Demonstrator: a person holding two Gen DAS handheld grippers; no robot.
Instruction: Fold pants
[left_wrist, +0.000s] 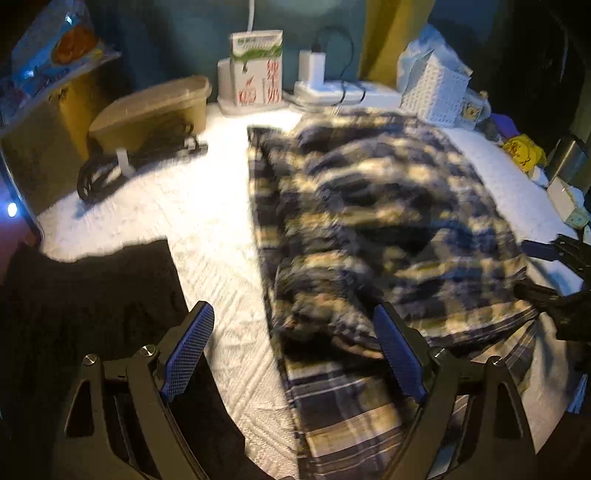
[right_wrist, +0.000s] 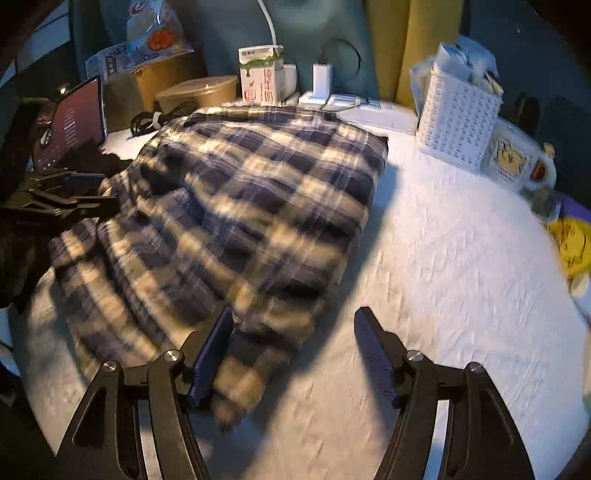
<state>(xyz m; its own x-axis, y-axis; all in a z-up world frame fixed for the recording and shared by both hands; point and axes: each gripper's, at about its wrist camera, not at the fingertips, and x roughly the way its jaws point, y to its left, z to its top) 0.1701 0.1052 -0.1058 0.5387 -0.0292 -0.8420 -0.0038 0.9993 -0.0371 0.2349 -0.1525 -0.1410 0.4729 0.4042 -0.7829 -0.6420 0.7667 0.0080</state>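
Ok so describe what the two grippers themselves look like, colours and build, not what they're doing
Both look alike. The left gripper and the right gripper each have matte black angular linkage arms with triangular cut-outs, joined by round silver pivot bolts. Their fingers carry flat blue pads with a fine cross-hatched grip texture. No cables, sleeves or markings are visible on them.

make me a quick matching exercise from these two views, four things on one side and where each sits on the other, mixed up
Things:
1. plaid pants
2. milk carton
3. white basket
4. black cable

Places:
a. back right of the white cover
b. coiled in front of the brown tub, back left
c. middle of the white cover, partly folded
d. upright at the back, beside the charger

Pairs: 1-c, 2-d, 3-a, 4-b
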